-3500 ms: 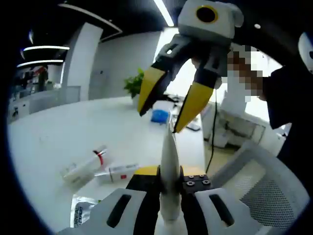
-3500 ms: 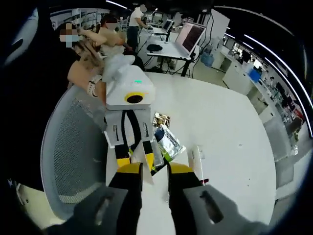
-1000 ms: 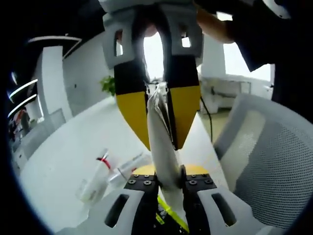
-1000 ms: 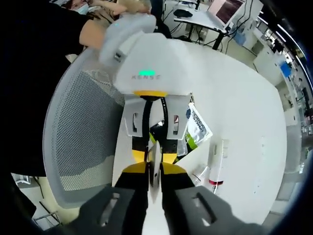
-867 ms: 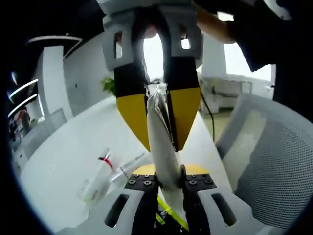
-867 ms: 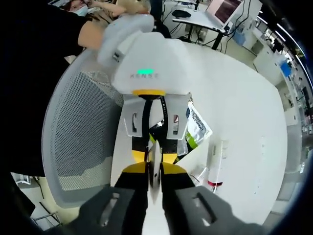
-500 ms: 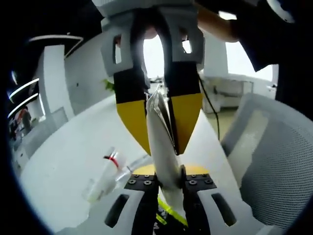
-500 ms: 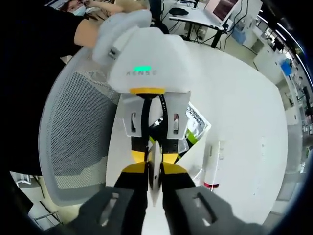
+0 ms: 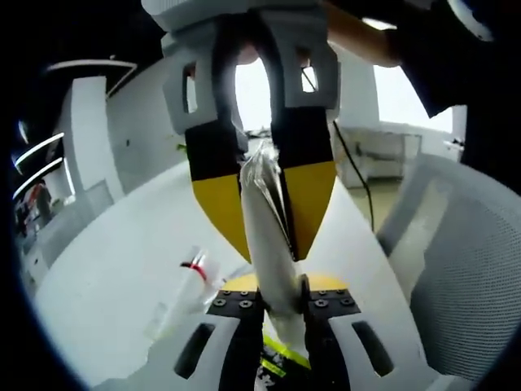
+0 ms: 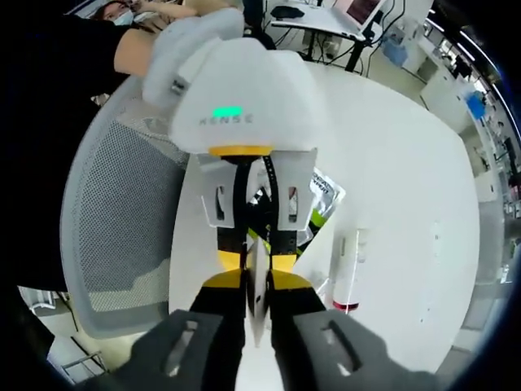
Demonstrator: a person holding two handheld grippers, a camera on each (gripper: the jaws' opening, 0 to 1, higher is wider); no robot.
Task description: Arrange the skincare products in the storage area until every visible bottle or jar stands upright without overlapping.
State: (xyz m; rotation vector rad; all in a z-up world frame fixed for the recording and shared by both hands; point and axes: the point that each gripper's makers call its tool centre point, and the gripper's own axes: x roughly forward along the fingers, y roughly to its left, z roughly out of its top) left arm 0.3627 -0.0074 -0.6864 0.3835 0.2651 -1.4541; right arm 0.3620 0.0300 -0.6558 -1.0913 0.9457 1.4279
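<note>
A white squeeze tube (image 9: pixel 264 244) is held off the table between both grippers. My left gripper (image 9: pixel 277 300) is shut on its lower body. From above, my right gripper (image 9: pixel 270 244) has its yellow fingertips shut on the tube's flat crimped end. In the right gripper view, my right gripper (image 10: pixel 256 283) pinches that thin tube end (image 10: pixel 257 297), and the left gripper (image 10: pixel 256 248) faces it under its white housing. On the white table (image 10: pixel 407 163) lie a white tube with a red band (image 10: pixel 346 273) and a green-labelled sachet (image 10: pixel 323 198). That banded tube (image 9: pixel 189 281) lies on its side.
A grey mesh office chair (image 10: pixel 114 212) stands right against the table edge, and its back (image 9: pixel 476 285) is close on the right. A person's hand and dark sleeve (image 10: pixel 138 49) hold the left gripper. Desks with screens stand far behind.
3.5 s ago my right gripper hung open above the tube's tip; it has since shut on it. Over the last second both holds stay the same and the views drift slightly.
</note>
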